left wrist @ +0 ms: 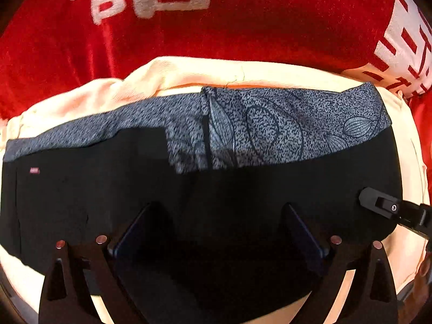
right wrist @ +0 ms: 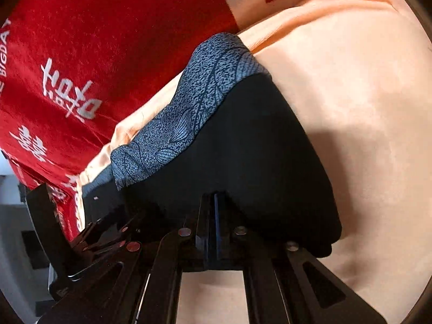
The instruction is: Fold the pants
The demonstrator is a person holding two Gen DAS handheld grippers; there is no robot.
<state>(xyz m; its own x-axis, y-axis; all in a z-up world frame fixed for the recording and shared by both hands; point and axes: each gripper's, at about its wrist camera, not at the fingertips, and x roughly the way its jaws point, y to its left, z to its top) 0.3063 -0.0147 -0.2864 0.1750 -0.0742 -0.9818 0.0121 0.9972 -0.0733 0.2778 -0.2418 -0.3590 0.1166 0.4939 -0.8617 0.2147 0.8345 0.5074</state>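
The black pants (left wrist: pixel 243 189), patterned grey waistband (left wrist: pixel 270 124) outermost, lie folded into a short block on a peach cloth (left wrist: pixel 189 73) over a red printed cover (left wrist: pixel 243 27). The right gripper (right wrist: pixel 216 205) has its fingers closed on the block's edge; the left gripper (left wrist: pixel 218 232) hangs above it, fingers spread and empty. The fold looks nearly done, so the next move probably calls for laying that pinched edge flat and releasing it.

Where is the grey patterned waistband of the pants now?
In the left wrist view, the grey patterned waistband runs across the middle, along the black pants' far edge, over the cream cloth.
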